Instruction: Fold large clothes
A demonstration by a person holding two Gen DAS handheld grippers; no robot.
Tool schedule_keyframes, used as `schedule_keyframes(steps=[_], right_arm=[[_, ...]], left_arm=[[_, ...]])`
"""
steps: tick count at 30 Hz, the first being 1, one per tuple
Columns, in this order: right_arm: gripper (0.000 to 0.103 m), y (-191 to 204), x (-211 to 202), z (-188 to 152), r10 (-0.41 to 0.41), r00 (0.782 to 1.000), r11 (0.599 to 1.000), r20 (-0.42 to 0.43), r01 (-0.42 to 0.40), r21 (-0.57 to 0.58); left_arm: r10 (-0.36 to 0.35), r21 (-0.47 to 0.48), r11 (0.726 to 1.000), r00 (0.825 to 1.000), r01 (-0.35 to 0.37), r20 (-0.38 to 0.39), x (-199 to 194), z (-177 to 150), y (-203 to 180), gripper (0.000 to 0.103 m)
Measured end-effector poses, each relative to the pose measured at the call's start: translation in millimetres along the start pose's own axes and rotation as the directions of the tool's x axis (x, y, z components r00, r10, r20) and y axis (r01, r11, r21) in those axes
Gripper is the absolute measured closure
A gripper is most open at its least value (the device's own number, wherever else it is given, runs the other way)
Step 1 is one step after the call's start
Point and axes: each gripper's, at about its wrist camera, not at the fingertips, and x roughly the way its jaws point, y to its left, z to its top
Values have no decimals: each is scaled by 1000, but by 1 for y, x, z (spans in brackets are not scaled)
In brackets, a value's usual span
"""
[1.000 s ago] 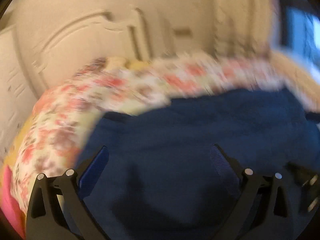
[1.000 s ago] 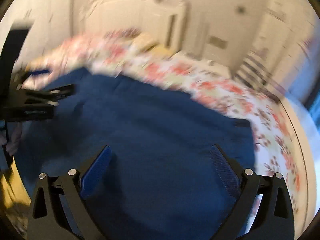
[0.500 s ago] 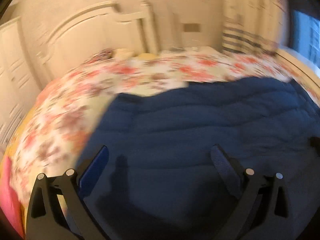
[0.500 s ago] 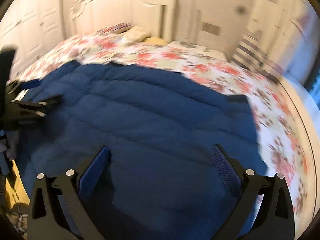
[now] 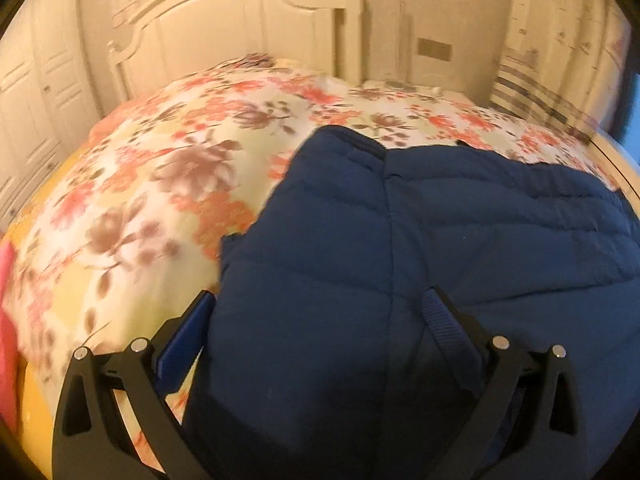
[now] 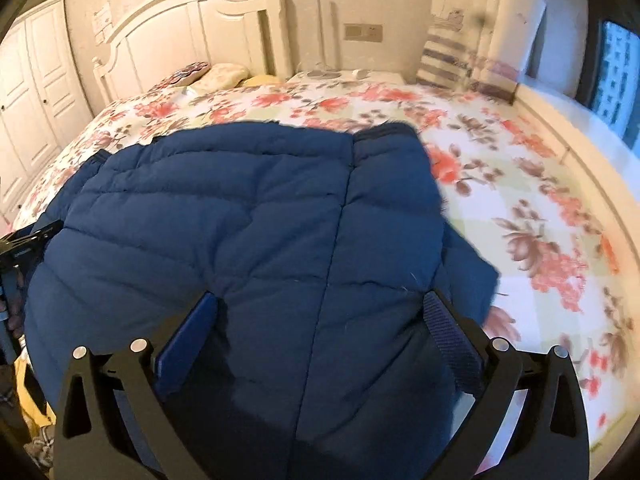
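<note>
A large navy quilted jacket [image 5: 420, 240] lies spread on a bed with a floral cover [image 5: 160, 168]. It also shows in the right wrist view [image 6: 248, 216]. My left gripper [image 5: 320, 312] is open, its jaws wide apart over the jacket's left part near its near edge. My right gripper [image 6: 320, 312] is open over the jacket's right part, holding nothing. The left gripper's black frame [image 6: 24, 240] shows at the left edge of the right wrist view.
A white headboard [image 6: 192, 28] and pillows [image 6: 224, 74] are at the far end. White wardrobe doors [image 6: 32, 88] stand on the left. A striped cushion [image 6: 444, 56] and a window [image 6: 616, 84] are on the right. Floral bedcover [image 6: 540, 208] lies bare right of the jacket.
Both grippers have moved outward and down toward the jacket's side parts. The jacket now shows its vertical side seams and folded edges. Both stay open.
</note>
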Motion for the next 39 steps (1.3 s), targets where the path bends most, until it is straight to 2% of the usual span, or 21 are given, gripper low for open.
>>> schedule_keyframes(steps=[3, 6, 9, 11, 12, 13, 15, 17, 22, 26, 29, 34, 36, 39], right_arm=[[5, 20, -26, 0, 58, 995, 996, 76, -53, -65], [5, 56, -44, -4, 113, 988, 980, 107, -92, -177], [5, 87, -33, -12, 138, 988, 955, 64, -116, -274], [5, 101, -10, -23, 93, 996, 948, 7, -86, -305], [5, 100, -6, -27, 98, 995, 950, 16, -89, -299], [4, 98, -5, -29, 113, 993, 950, 27, -100, -297], [5, 90, -6, -26, 133, 991, 948, 7, -126, -293], [5, 82, -11, -24, 117, 993, 953, 1, -111, -283], [5, 42, -33, -41, 82, 996, 977, 35, -74, -198], [5, -18, -34, -59, 117, 993, 993, 23, -117, -6], [5, -51, -43, -70, 76, 997, 993, 17, -78, 93], [5, -93, -73, -103, 36, 997, 973, 67, -51, 224], [5, -103, -79, -116, 78, 994, 959, 70, -94, 269], [6, -109, -81, -142, 193, 979, 923, 71, -205, 324]], left_arm=[[-35, 15, 999, 998, 34, 55, -29, 1, -13, 4], [-103, 111, 990, 988, 90, 118, -63, -4, -49, 3], [-134, 268, 958, 985, 101, 108, -68, -22, -100, 3], [-84, 336, 940, 994, 58, 64, -49, -38, -123, 2], [-74, 328, 944, 994, 42, 85, -44, -44, -125, 2], [-89, 310, 949, 992, 57, 93, -41, -46, -122, 2], [-124, 292, 951, 990, 101, 62, -38, -45, -115, 2], [-118, 290, 952, 992, 100, 44, -42, -44, -107, 2], [-100, 247, 965, 994, 84, 50, -53, -57, -76, 2], [-108, 209, 973, 993, 97, 42, -51, -63, -55, 2], [-93, 216, 973, 995, 82, 41, -52, -64, -58, 2], [-85, 219, 973, 995, 74, 43, -51, -64, -60, 2], [-82, 219, 973, 996, 71, 43, -52, -65, -62, 2], [-76, 220, 973, 996, 65, 43, -51, -66, -63, 2]])
